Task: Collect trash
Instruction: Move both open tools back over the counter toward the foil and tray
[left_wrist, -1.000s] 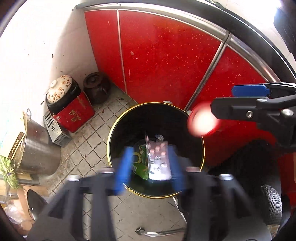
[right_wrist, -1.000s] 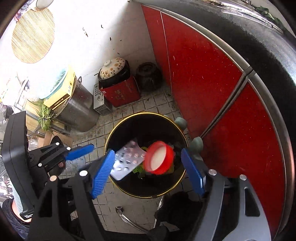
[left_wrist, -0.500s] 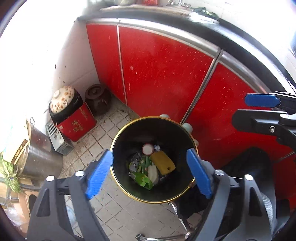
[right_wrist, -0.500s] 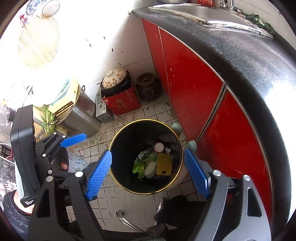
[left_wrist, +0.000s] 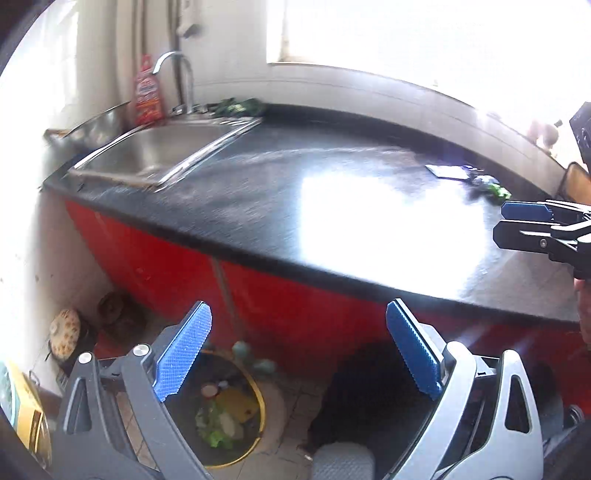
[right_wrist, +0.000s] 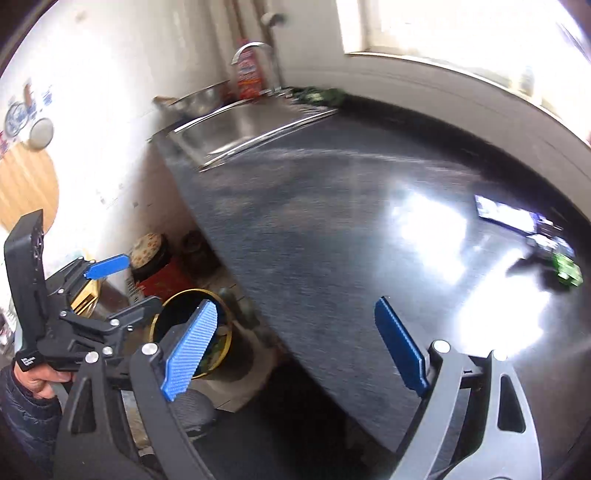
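My left gripper (left_wrist: 297, 350) hangs over the floor in front of the red cabinets, its jaws opening with nothing between them. Below it stands the black gold-rimmed bin (left_wrist: 260, 402), which holds a yellow piece (left_wrist: 236, 400), green scraps (left_wrist: 214, 432) and a red cap (left_wrist: 208, 389). My right gripper (right_wrist: 295, 350) is over the edge of the black counter (right_wrist: 314, 229), jaws opening and empty. At the counter's far right lie a blue-white packet (right_wrist: 506, 218), a small dark wrapper (right_wrist: 546, 242) and a green wrapper (right_wrist: 567, 271). The same packet (left_wrist: 448, 170) and green wrapper (left_wrist: 496, 190) show in the left wrist view.
A steel sink (left_wrist: 159, 147) with a tap and a red bottle (left_wrist: 147, 92) sits at the counter's left end. On the floor by the wall are a lidded pot (left_wrist: 64, 336), a dark jar (left_wrist: 110, 304) and a red box (right_wrist: 162, 280). A dark seat (left_wrist: 369, 387) stands beside the bin.
The blister pack and the red cap dropped from the jaws into the bin. Both grippers then rose and swung from over the bin toward the counter, jaws widening.
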